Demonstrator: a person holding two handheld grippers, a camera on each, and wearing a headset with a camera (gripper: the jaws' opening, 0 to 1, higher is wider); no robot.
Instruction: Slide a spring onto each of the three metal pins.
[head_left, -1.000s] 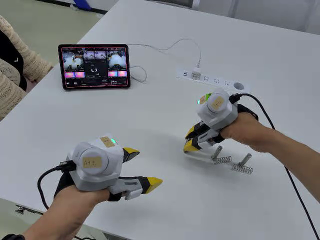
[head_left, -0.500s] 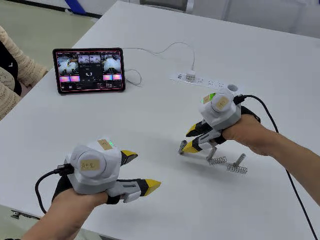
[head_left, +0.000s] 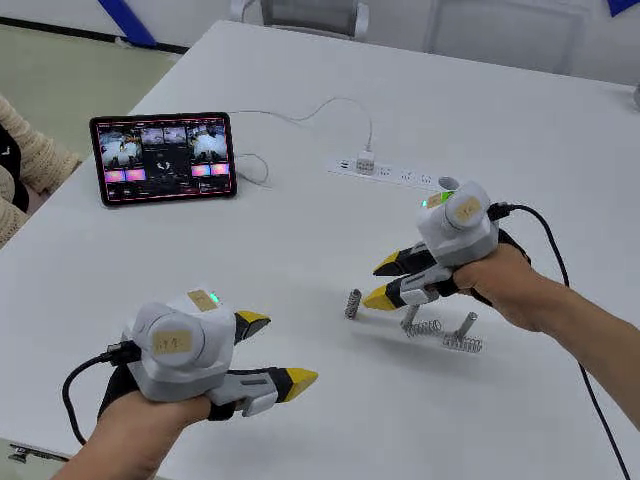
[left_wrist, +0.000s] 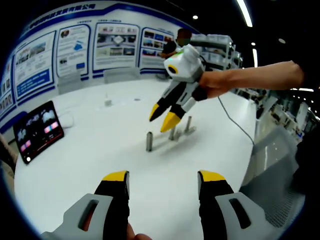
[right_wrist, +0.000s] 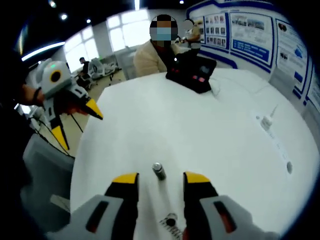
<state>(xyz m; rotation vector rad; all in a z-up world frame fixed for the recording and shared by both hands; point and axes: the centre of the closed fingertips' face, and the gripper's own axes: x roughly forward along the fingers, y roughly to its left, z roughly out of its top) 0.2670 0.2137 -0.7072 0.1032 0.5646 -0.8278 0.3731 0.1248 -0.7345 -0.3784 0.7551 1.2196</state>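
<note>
Three metal pins stand on the white table (head_left: 300, 230). First pin (head_left: 352, 303), leftmost in the head view: upright, apparently sleeved in spring coils, just ahead of the right gripper (head_left: 382, 282) tips, not touched. Second pin (head_left: 410, 317) and third pin (head_left: 466, 324) stand under that hand. A loose spring (head_left: 426, 327) lies at the second's foot and another spring (head_left: 462, 343) at the third's. Right gripper: jaws parted, empty. Left gripper (head_left: 277, 350): well apart from the pins, jaws spread, empty. Tablet (head_left: 163, 157) and power strip (head_left: 385, 172) lie on the far side.
</note>
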